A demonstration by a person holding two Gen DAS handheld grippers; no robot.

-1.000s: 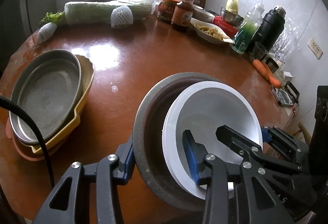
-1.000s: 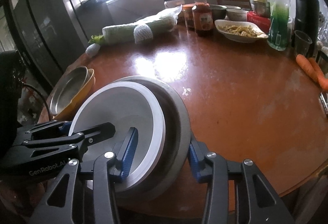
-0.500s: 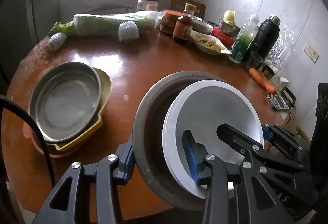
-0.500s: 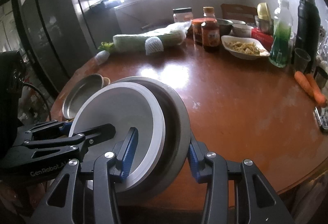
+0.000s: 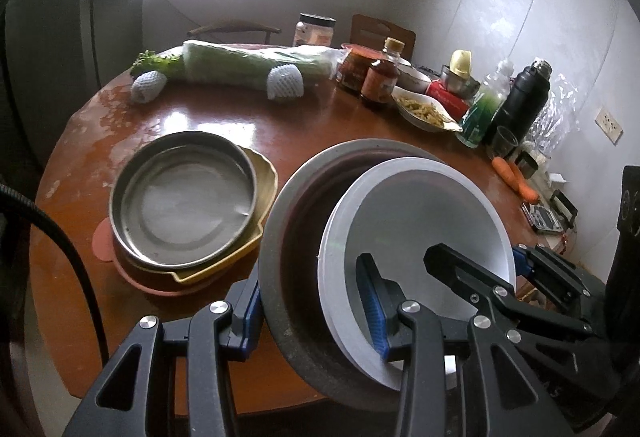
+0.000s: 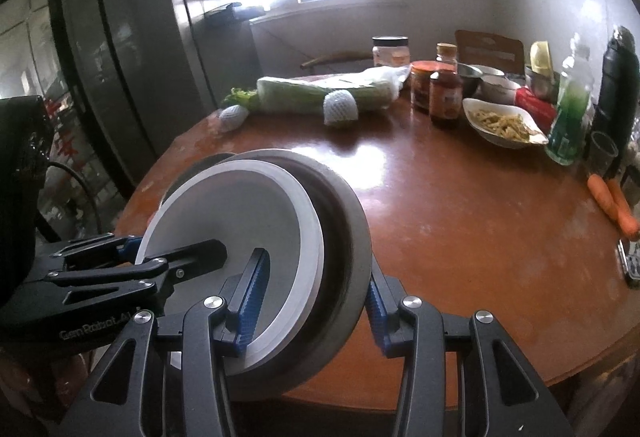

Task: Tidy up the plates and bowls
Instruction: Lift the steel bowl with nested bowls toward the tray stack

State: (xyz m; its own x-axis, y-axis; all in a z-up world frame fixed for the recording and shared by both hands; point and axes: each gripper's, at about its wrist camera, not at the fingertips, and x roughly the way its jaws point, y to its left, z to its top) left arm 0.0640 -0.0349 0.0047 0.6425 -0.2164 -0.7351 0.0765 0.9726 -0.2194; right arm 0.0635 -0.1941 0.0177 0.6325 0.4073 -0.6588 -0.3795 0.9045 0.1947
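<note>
The round brown table (image 5: 328, 125) is glossy and slick. Above its near edge, the left gripper (image 5: 312, 305) and right gripper (image 6: 308, 297) each pinch the rim of a matte grey bowl (image 5: 288, 277) with a smooth white bowl (image 5: 420, 221) nested inside. To stack well, keep both level and lower squarely onto the 3 nested dishes (image 5: 184, 197): steel pan, yellow dish, pink plate.

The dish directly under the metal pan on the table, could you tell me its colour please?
Mustard yellow dish, clearest in the left wrist view.
</note>
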